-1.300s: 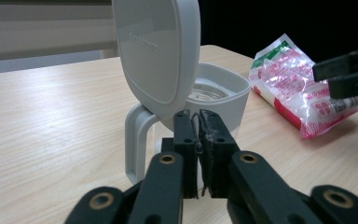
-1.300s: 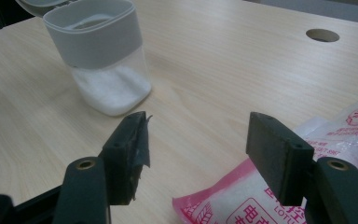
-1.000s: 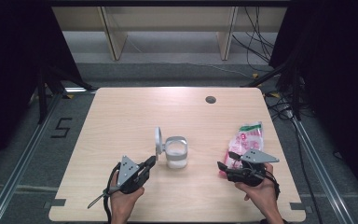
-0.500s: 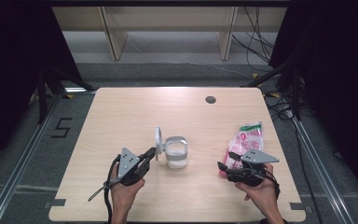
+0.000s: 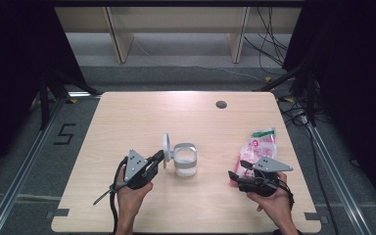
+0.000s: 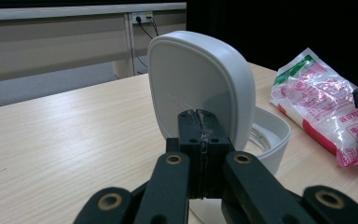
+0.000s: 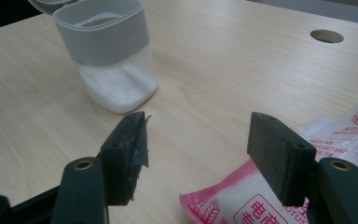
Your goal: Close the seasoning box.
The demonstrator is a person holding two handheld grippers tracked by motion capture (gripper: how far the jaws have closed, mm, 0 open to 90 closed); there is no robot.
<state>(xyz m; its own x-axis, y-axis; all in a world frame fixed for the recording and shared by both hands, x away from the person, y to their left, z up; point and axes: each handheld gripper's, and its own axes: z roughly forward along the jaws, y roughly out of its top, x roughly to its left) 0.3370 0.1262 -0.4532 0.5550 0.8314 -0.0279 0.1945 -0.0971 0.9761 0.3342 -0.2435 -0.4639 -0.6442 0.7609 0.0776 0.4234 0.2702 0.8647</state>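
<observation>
A clear jar (image 5: 184, 160) with a grey collar and white powder inside stands near the table's front middle, its white flip lid (image 5: 166, 145) upright on the left. My left gripper (image 5: 159, 157) is shut, empty, with its tips against the lid's outer face (image 6: 200, 79); its closed tips (image 6: 199, 117) sit low on that face. The jar's rim (image 6: 272, 133) shows behind the lid. My right gripper (image 5: 238, 170) stands open at the near end of a pink and white bag (image 5: 260, 146). Between its spread jaws (image 7: 198, 135) lies bare table, the bag's corner (image 7: 242, 200) just below and the jar (image 7: 109, 51) farther off.
A round cable hole (image 5: 221, 104) sits in the table at the back right. The wooden table top (image 5: 137, 117) is bare to the left and behind the jar. Shelving legs and cables stand on the floor beyond the far edge.
My left gripper has edged slightly forward, closer against the lid. The right gripper, jar and bag have stayed where they were.
</observation>
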